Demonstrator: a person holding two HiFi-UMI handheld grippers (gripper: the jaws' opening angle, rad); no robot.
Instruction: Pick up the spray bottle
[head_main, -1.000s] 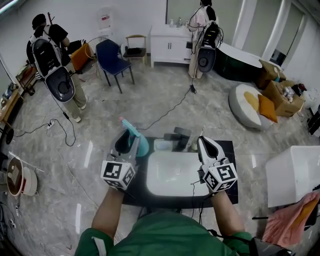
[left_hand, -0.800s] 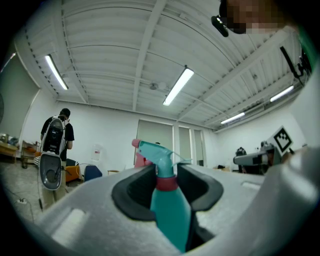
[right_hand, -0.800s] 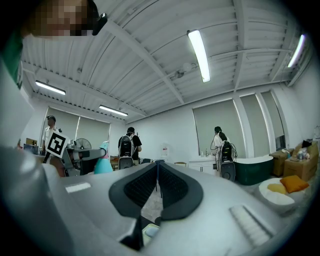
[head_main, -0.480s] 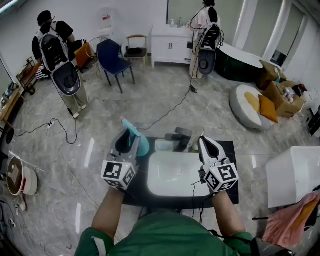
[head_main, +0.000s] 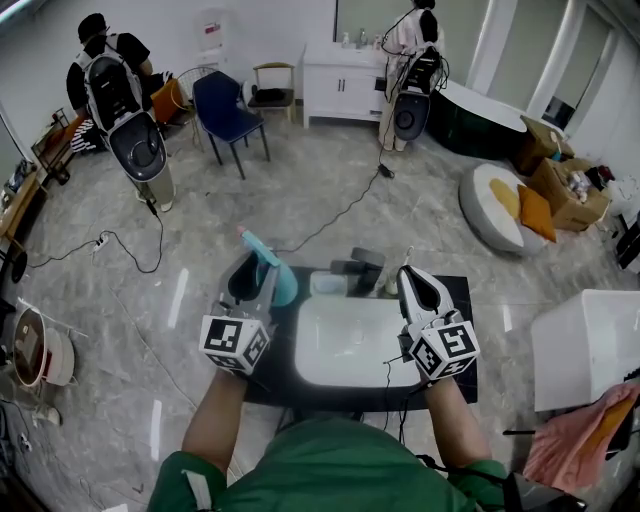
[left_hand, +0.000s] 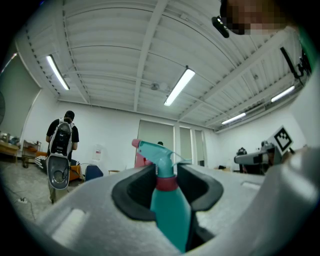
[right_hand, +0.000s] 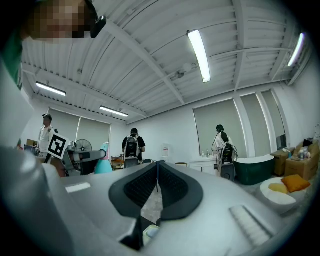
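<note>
Grey marble floor (head_main: 200, 230) all round, dark surface (head_main: 462, 300) with white basin (head_main: 345, 350) below. At left, forearm stretched forward, left gripper (head_main: 252, 272) by the surface's left edge, jaws clamped on the neck of the teal spray bottle (left_hand: 170, 210), upright, pink-tipped nozzle aimed left. At right, forearm likewise extended, right gripper (head_main: 410, 275) over the basin's right rim, jaws pressed together, nothing between.

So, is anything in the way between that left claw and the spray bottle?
Nothing visible stands between them. The left gripper already has the teal spray bottle between its jaws, which close on the bottle's neck at the red collar. The pink-tipped nozzle sticks out past the jaws.
</note>
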